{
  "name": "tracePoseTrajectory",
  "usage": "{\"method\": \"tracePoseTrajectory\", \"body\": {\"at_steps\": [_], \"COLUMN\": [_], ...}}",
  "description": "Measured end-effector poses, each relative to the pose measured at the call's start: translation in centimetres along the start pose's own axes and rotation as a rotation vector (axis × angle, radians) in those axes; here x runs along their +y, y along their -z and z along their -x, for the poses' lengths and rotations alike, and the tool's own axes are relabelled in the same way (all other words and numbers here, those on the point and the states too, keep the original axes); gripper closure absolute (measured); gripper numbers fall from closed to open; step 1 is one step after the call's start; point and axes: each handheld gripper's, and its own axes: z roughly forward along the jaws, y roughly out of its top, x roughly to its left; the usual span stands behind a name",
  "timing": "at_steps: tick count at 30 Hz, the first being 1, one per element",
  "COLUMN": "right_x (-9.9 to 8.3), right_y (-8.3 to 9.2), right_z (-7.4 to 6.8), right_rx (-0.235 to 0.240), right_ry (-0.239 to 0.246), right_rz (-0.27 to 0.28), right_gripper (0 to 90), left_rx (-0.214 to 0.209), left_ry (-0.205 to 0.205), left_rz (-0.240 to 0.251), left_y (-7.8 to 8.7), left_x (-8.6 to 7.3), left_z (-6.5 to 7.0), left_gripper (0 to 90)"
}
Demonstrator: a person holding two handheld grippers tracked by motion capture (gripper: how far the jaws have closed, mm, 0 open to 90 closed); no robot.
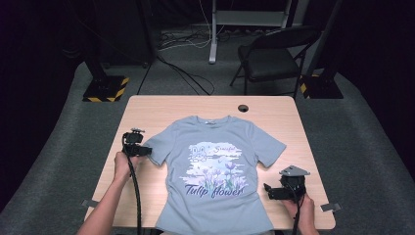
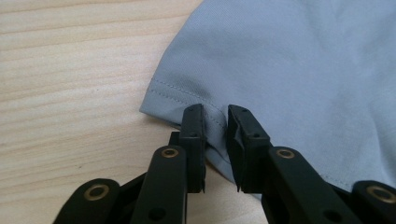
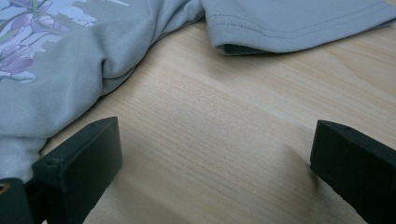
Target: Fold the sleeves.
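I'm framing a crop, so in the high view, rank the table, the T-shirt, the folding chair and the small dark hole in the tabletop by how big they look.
1. Table
2. T-shirt
3. Folding chair, though it stands farther from the camera, so it may look smaller than it is
4. Hole

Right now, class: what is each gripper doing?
Left gripper: shut on the T-shirt's sleeve hem.
Right gripper: open, holding nothing, over bare table beside the T-shirt.
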Motion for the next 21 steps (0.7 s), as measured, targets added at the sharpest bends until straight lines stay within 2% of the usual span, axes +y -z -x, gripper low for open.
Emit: {"method": "tracePoseTrajectory", "body": {"at_steps": [3,8,10,12,15,21], "right_x": [0.0,0.0,0.0,0.0,0.0,0.0], "right_y": [0.0,0.0,0.0,0.0,0.0,0.0], "right_z": [0.0,0.0,0.0,0.0,0.0,0.0], "right_rx": [0.001,0.001,0.001,0.001,0.002,0.005], "right_ry": [0.0,0.0,-0.001,-0.001,-0.001,0.0], "right_rz": [0.0,-0.001,-0.001,-0.001,-0.001,-0.001], "right_gripper": [1.3,1.3,1.3,1.3,1.3,1.3], "left_rx": [-0.021,-0.085,-0.088,-0.109,-0.124,-0.14], "left_ry": [0.017,0.033,0.025,0.018,-0.011,-0.036], "left_rz": [0.013,0.052,0.061,0.063,0.066,0.075], "left_y": [0.1,0.7,1.0,1.3,1.5,1.8], "left_x": [-0.1,0.2,0.4,0.7,1.2,2.3], "left_z": [-0.1,-0.3,-0.1,0.1,0.7,1.8], "left_gripper": [80.5,82.6,83.2,83.8,84.1,84.1]}}
